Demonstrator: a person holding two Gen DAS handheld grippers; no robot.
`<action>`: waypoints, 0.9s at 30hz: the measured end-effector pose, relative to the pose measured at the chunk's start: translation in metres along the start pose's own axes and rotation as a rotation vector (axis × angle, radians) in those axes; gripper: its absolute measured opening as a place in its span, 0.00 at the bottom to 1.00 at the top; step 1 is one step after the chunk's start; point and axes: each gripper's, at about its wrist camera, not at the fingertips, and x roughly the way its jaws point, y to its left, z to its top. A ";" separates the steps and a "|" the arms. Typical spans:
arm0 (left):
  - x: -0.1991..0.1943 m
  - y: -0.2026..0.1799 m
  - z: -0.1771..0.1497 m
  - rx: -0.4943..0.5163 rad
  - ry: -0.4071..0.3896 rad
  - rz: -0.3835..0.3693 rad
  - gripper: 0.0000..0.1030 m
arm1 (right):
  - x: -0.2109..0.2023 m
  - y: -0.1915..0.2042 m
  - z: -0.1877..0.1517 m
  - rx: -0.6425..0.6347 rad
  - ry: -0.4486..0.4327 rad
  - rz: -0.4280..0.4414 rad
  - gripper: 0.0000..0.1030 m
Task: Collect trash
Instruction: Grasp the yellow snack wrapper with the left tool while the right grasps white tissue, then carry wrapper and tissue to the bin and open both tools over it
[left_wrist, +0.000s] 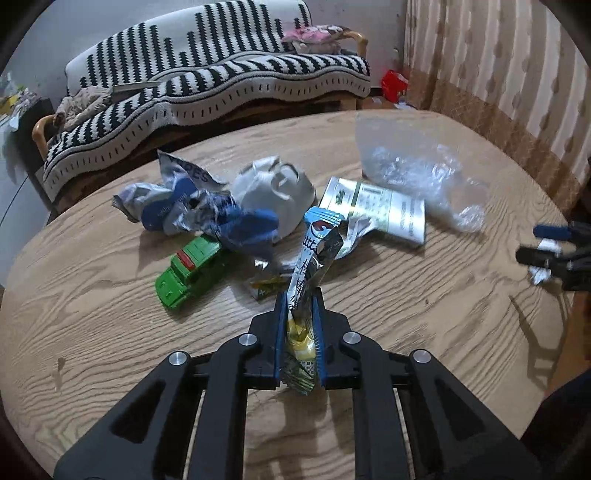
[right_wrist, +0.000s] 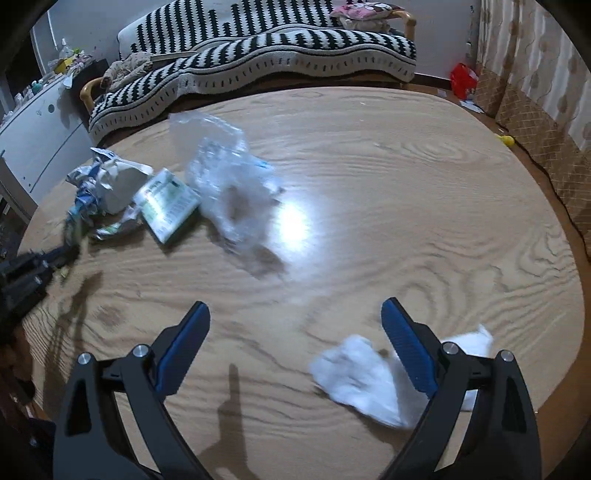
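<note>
My left gripper (left_wrist: 300, 295) is shut on a long snack wrapper (left_wrist: 316, 258) and holds it above the round wooden table (left_wrist: 92, 314). Behind it lies a pile of trash: a crumpled blue and white wrapper (left_wrist: 207, 210), a grey face mask (left_wrist: 273, 188), a white and green packet (left_wrist: 384, 210), a clear plastic bag (left_wrist: 413, 170) and a small yellow wrapper (left_wrist: 266, 288). My right gripper (right_wrist: 295, 310) is open over the table, with a crumpled white tissue (right_wrist: 362, 376) lying under its right finger (right_wrist: 402, 343). The right gripper also shows in the left wrist view (left_wrist: 546, 243).
A green toy truck (left_wrist: 188, 273) lies beside the pile. A sofa with a black and white striped cover (left_wrist: 221, 85) stands behind the table. A red bag (right_wrist: 463, 79) lies on the floor by the curtain (left_wrist: 498, 74). A white cabinet (right_wrist: 40, 136) stands at the left.
</note>
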 end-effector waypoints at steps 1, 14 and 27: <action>-0.004 -0.001 0.001 -0.008 -0.008 0.006 0.12 | -0.002 -0.005 -0.004 -0.004 0.001 -0.009 0.88; -0.024 -0.081 0.030 0.061 -0.054 -0.047 0.12 | -0.005 -0.050 -0.057 -0.057 0.043 -0.060 0.86; -0.014 -0.216 0.038 0.235 -0.032 -0.156 0.12 | -0.053 -0.138 -0.089 0.122 -0.059 -0.026 0.14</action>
